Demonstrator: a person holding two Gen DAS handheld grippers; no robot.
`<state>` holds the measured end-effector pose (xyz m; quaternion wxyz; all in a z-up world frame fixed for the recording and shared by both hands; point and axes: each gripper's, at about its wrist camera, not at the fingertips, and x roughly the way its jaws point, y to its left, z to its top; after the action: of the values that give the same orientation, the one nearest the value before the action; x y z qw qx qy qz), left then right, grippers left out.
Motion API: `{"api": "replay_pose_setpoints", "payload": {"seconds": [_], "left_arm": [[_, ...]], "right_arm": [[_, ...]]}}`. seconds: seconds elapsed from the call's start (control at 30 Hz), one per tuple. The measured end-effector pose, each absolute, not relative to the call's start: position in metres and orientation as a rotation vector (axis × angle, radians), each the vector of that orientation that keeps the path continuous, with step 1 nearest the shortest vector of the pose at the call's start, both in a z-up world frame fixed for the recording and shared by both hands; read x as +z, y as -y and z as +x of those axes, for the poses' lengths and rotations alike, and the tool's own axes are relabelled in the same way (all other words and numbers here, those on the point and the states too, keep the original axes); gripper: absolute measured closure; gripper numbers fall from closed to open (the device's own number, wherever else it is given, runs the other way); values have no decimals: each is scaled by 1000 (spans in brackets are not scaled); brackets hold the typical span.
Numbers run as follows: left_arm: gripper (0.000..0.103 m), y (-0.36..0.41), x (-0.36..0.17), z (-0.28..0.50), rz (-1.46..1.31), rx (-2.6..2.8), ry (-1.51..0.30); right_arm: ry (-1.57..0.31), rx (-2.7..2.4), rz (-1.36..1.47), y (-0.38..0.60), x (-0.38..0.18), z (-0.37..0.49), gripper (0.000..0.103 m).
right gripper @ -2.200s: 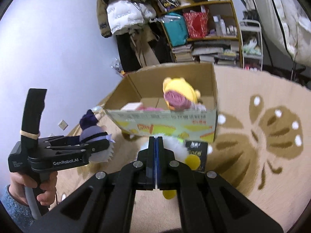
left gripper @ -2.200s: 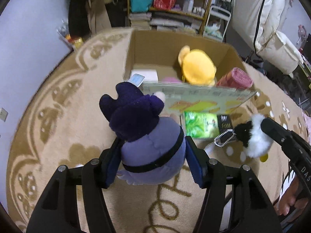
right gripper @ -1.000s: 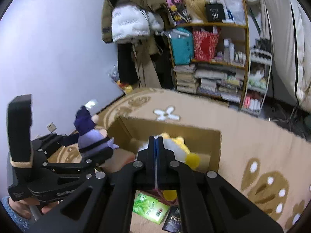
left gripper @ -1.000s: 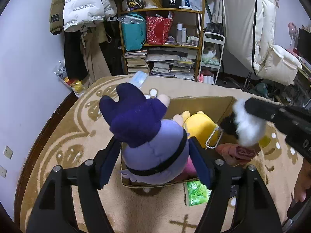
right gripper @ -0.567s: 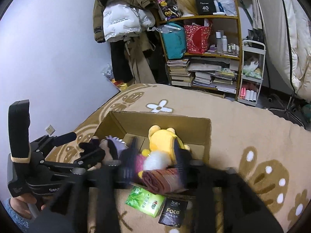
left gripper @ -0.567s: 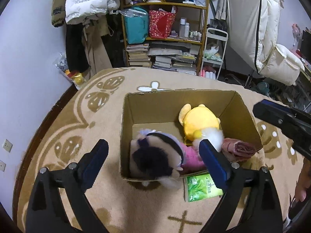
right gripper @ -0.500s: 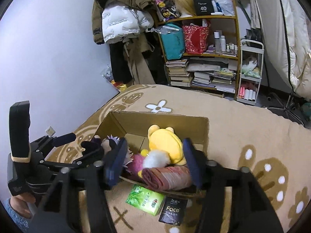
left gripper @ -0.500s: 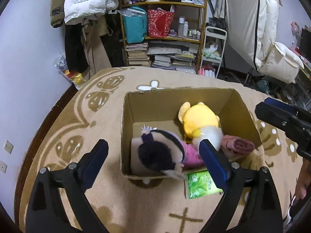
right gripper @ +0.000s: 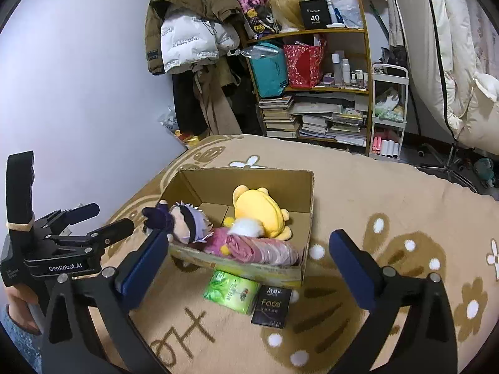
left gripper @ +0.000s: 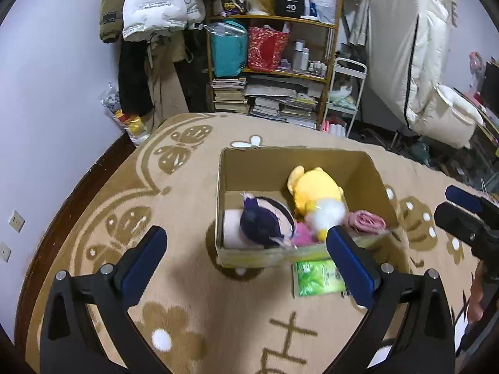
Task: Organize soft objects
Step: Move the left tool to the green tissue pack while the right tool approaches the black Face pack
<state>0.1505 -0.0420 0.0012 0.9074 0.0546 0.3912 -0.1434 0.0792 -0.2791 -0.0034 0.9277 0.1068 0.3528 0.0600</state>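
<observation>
An open cardboard box [left gripper: 255, 162] stands on the beige rug. Inside lie a purple-haired doll [left gripper: 265, 221] [right gripper: 181, 221], a yellow plush [left gripper: 315, 193] [right gripper: 259, 208], a small white fluffy plush [left gripper: 327, 215] [right gripper: 248, 227] and a pink rolled cloth [left gripper: 368, 219] [right gripper: 268, 251]. My left gripper [left gripper: 246, 237] hovers over the box's near edge, its jaws opening with nothing held between them. My right gripper [right gripper: 248, 238] hangs beside it, jaws also opening and empty. The right wrist view shows the left gripper [right gripper: 109, 218] at the box's left corner.
A green packet [right gripper: 232, 291] and a black packet [right gripper: 271, 305] lie on the rug [right gripper: 374, 193] against the box's near side. Behind stand a wooden shelf [right gripper: 327, 90] with books and bags, hanging coats [right gripper: 193, 37] and a white trolley [right gripper: 389, 109].
Both grippers have opened. The purple-haired doll left the left jaws and the white plush left the right jaws; both now lie in the box. Both hands have drawn back a little.
</observation>
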Motion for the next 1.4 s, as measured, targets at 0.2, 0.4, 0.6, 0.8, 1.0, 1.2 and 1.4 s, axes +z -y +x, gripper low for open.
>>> {"api": "replay_pose_setpoints", "payload": {"seconds": [0.2,0.4,0.6,0.8,1.0,1.2,1.4], "left_arm": [[2,42,5,129,154,-292,-810],[2,36,3,109,151,-279,-822],[2,31,0,95,136,-272,-818],[2,34,-10,90,133,-291,-830],[2,42,-27,96,129,-313,-859],[2,49,-46,105,108,-336,-897],[2,59,-64,115,117,-353,-934]], "right_arm": [[-726,114,234,283,-3,58,0],[-740,103,255,286,-8,43,0],[-743,113,275,287,-19,30,0],[-754,102,290,290,-35,27,0],[-789,92,296,295,-56,34,0],[-829,85,307,302,-82,42,0],[-861,86,275,299,-101,50,0]]}}
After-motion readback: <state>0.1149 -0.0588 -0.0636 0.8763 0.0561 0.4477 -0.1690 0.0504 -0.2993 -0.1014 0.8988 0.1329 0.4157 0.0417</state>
